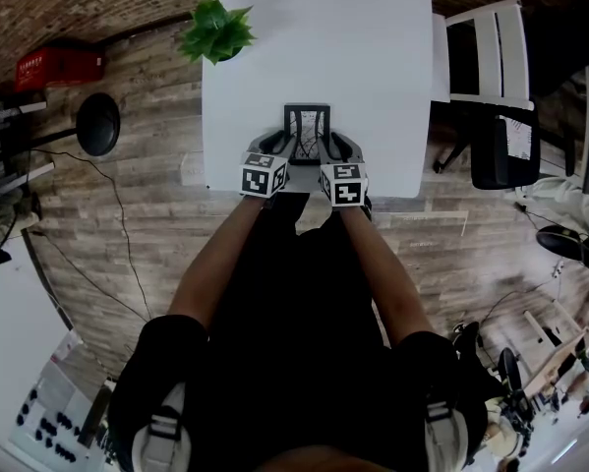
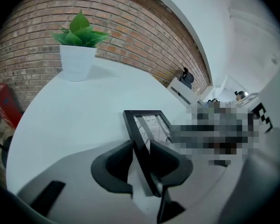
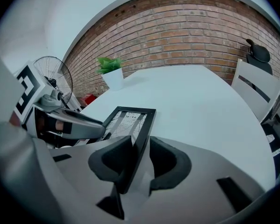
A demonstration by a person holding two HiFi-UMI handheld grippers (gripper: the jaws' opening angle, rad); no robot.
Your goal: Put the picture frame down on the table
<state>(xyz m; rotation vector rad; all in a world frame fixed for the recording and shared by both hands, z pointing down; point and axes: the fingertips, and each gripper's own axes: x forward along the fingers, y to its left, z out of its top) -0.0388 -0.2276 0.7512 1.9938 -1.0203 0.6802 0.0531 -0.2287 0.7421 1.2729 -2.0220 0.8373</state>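
A black picture frame [image 1: 307,131] with a line drawing under its glass is held over the near edge of the white table [image 1: 314,47]. My left gripper [image 1: 277,152] is shut on the frame's left side rail [image 2: 139,143]. My right gripper [image 1: 337,152] is shut on its right side rail [image 3: 142,134]. In both gripper views the frame [image 2: 149,125] [image 3: 128,122] lies tilted, close above the tabletop. Whether its underside touches the table is hidden.
A green plant in a white pot [image 1: 215,30] stands at the table's far left corner [image 2: 77,50]. A white chair [image 1: 491,57] and a black office chair [image 1: 505,141] stand to the right. A fan [image 3: 53,85] stands on the floor to the left.
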